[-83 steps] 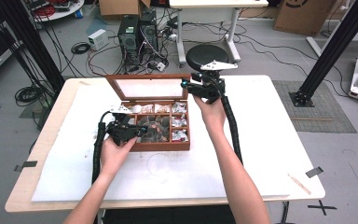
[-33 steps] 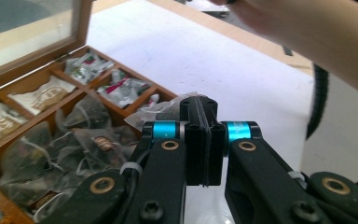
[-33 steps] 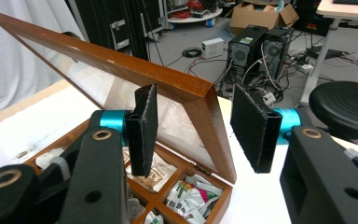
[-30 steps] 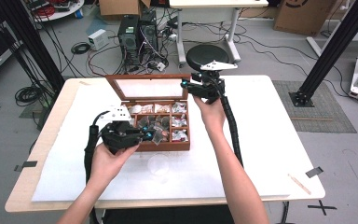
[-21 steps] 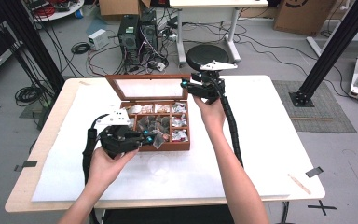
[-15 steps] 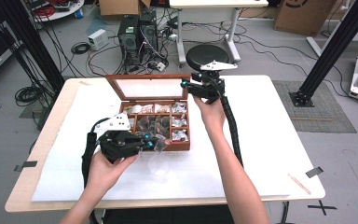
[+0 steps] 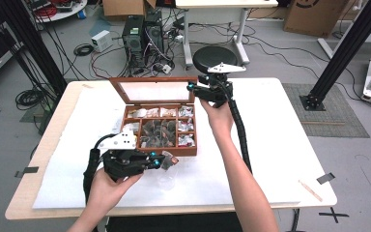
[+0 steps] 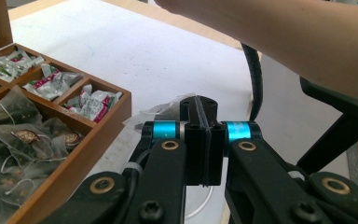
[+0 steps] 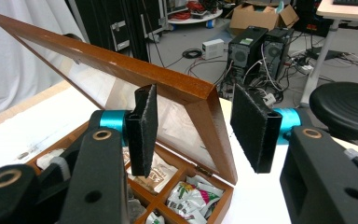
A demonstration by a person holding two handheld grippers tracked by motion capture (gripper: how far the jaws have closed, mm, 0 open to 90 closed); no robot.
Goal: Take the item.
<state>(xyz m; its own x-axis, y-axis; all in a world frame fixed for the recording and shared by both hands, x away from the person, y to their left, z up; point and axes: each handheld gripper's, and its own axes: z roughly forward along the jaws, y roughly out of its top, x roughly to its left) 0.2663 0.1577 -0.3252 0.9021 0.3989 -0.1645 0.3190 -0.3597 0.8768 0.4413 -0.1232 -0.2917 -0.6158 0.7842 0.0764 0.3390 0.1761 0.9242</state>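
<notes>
- Left tool [image 8: 199, 140]: its own view shows the jaws pressed together, pinching a translucent tea bag [image 8: 161, 111] just past the wooden box's [image 7: 160, 150] front corner, above the tabletop [image 7: 270, 145].
- Right tool [image 9: 193, 123]: its view shows the jaws apart, straddling the glass lid's [image 9: 121, 60] corner; whether the pads press it is unclear.
- Sachet printing is unreadable.

The table [image 7: 290, 145] has a pale wooden top with rounded corners, most of it covered by a white sheet [image 7: 270, 125]. On the sheet stands an open wooden box [image 7: 160, 151] with its glass lid raised; its compartments hold tea bags. Just in front of the box stands a clear glass [image 7: 166, 180]. A thin wooden stick [image 7: 310, 190] lies near the sheet's front right corner.
</notes>
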